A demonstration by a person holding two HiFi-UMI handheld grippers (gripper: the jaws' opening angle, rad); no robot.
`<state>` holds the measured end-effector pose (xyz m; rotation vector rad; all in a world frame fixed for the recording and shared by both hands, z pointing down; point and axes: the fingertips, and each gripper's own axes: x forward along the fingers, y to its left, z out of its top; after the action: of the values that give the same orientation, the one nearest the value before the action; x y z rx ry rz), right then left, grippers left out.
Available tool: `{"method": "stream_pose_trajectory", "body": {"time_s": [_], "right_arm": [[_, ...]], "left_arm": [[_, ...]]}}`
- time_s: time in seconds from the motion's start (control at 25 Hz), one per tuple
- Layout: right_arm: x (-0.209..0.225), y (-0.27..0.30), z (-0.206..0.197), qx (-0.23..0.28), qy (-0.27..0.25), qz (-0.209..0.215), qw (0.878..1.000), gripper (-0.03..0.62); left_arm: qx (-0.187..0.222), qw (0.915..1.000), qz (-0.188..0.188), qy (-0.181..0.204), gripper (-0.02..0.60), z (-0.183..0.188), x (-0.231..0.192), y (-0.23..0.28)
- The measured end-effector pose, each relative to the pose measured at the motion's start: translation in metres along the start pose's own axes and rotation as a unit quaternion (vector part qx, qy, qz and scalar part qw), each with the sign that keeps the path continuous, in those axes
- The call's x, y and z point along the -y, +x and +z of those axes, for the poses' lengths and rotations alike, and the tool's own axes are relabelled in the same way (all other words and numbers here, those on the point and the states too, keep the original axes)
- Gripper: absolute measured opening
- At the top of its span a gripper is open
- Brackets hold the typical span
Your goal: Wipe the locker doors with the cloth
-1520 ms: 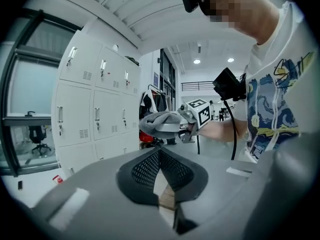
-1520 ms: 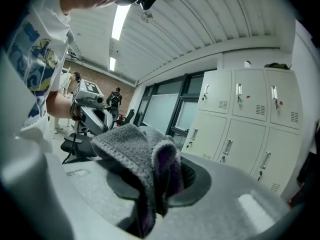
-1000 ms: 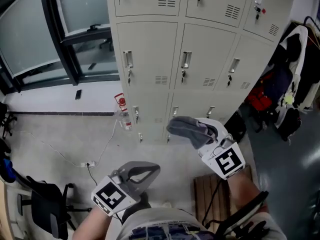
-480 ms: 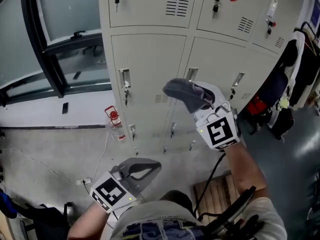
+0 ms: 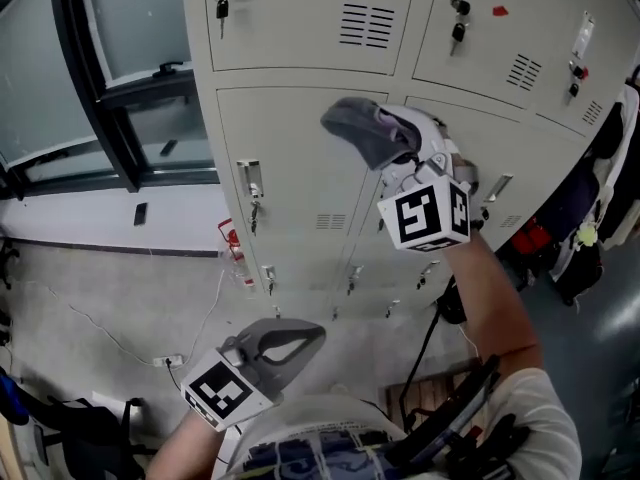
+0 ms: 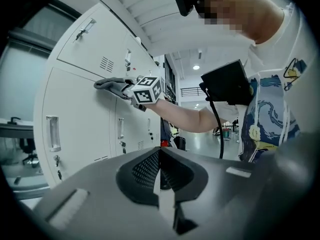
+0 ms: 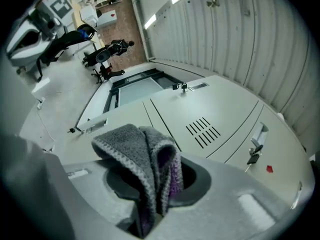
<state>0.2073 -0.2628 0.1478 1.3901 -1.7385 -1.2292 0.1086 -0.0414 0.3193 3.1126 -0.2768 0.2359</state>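
Note:
A bank of pale grey lockers (image 5: 300, 158) fills the upper head view, its doors with vents, handles and keys. My right gripper (image 5: 400, 140) is raised against the seam between an upper and a middle door, shut on a folded grey cloth (image 5: 358, 128) with a purple inner side (image 7: 150, 169). The cloth's free end hangs close to the locker door (image 7: 200, 109); contact is unclear. My left gripper (image 5: 290, 340) stays low near my body, shut and holding nothing, well away from the lockers (image 6: 75, 109). From there the cloth (image 6: 111, 83) shows against the door.
A dark-framed window (image 5: 110, 88) stands left of the lockers. A red-capped bottle (image 5: 232, 240) and cables (image 5: 180, 348) lie at the lockers' foot. Clothes and bags (image 5: 590, 228) hang at the right. A wooden pallet (image 5: 420, 393) lies by my feet.
My right gripper has risen with the cloth from the lower lockers up to the middle-upper row and closer to the doors. The left gripper has stayed low.

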Motion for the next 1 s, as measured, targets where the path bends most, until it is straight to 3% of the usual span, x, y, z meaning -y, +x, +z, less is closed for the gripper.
{"method": "stream_pose_trajectory", "body": {"time_s": [0.32, 0.72, 1.0], "right_arm": [[-0.011, 0.018, -0.012, 0.008, -0.048, 0.005, 0.999, 0.087], [-0.084, 0.016, -0.040, -0.014, -0.058, 0.073, 0.996, 0.087], [-0.148, 0.013, -0.064, -0.057, -0.075, 0.125, 0.988, 0.087]], "left_arm": [[-0.002, 0.9997, 0.021, -0.013, 0.003, -0.002, -0.015, 0.024], [-0.005, 0.9990, 0.031, -0.031, 0.003, -0.009, -0.027, 0.029], [-0.009, 0.9989, 0.033, -0.034, 0.003, -0.015, -0.028, 0.021]]}}
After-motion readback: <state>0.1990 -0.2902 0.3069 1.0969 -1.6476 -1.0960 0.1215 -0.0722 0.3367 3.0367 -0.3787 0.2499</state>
